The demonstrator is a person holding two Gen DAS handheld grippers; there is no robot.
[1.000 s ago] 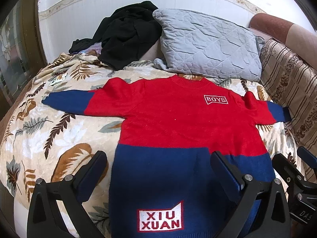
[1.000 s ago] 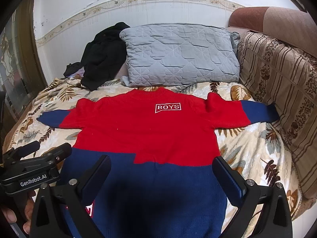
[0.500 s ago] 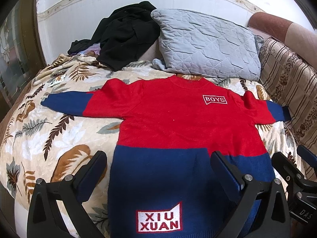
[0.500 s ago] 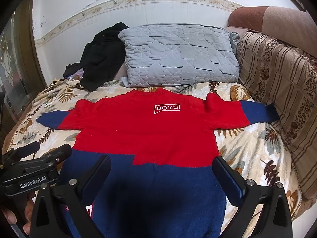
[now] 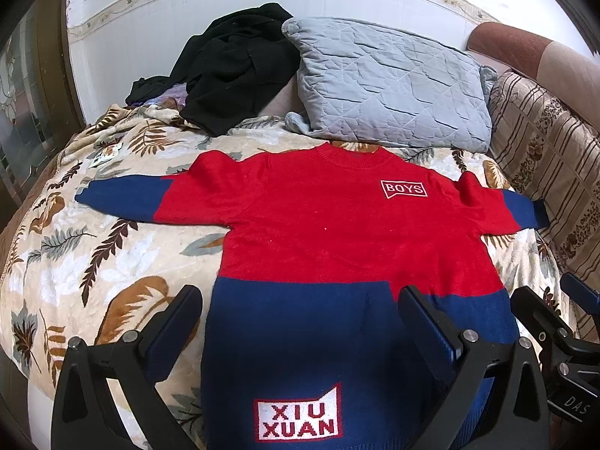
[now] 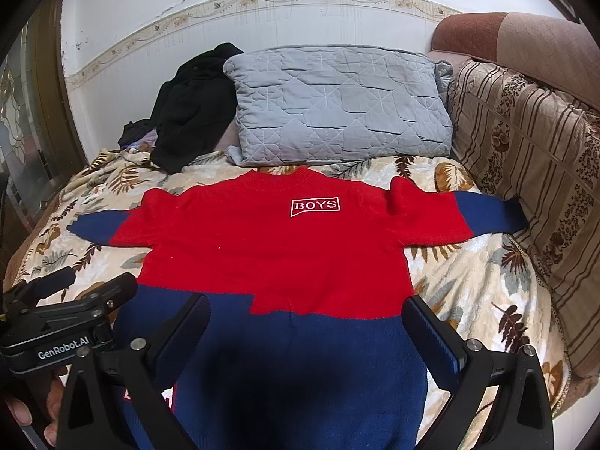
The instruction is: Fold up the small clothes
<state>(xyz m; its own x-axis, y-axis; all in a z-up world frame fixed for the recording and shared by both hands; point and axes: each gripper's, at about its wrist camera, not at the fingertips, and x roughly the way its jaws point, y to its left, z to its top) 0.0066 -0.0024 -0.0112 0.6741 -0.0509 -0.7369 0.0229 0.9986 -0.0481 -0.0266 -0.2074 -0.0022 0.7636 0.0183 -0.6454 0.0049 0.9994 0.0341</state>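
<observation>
A small red and navy sweater (image 5: 337, 240) (image 6: 277, 247) lies flat and face up on the bed, both sleeves spread out. A white "BOYS" patch sits on its chest and a "XIU XUAN" patch near the hem. My left gripper (image 5: 300, 300) hovers open over the hem's left part, holding nothing. Over the hem's right part my right gripper (image 6: 305, 309) hangs open, also holding nothing. In the right wrist view the left gripper (image 6: 63, 300) shows at the lower left, with a hand under it.
A leaf-print blanket (image 5: 93, 262) covers the bed. A grey quilted pillow (image 5: 390, 90) and a heap of black clothes (image 5: 232, 71) lie at the head by the white wall. A striped cushion (image 6: 532, 180) lines the right side.
Both views have drifted very slightly; the sweater and both open grippers stay as they were.
</observation>
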